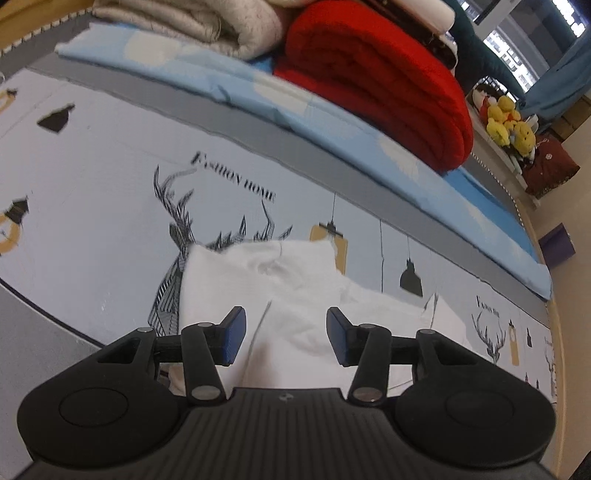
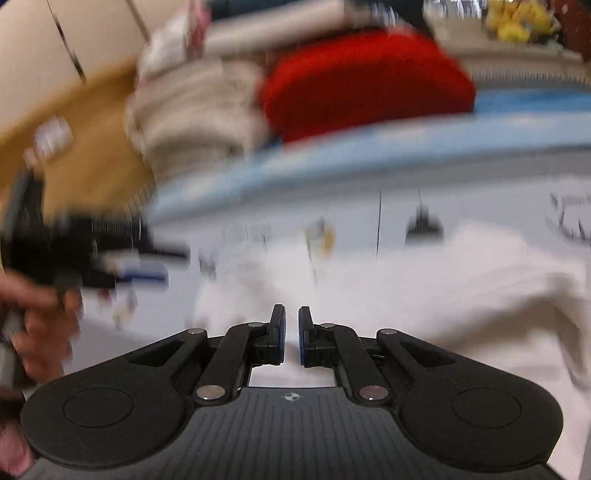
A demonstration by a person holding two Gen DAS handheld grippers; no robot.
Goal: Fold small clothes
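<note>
A small white garment (image 1: 295,295) lies partly folded on the printed bed sheet (image 1: 92,184). My left gripper (image 1: 286,338) is open just above the garment's near part, its blue pads (image 1: 232,338) apart and empty. In the blurred right wrist view the garment (image 2: 424,280) spreads ahead and to the right. My right gripper (image 2: 291,334) hovers over it with its pads close together, a narrow gap between them and nothing in them. The left gripper (image 2: 140,271) and the hand holding it show at the left of that view.
A rolled red blanket (image 1: 376,81) and a folded beige quilt (image 1: 192,26) sit on a light blue sheet (image 1: 258,96) at the far side of the bed. Yellow plush toys (image 1: 509,125) lie on a shelf beyond. The bed's edge (image 1: 532,229) runs down the right.
</note>
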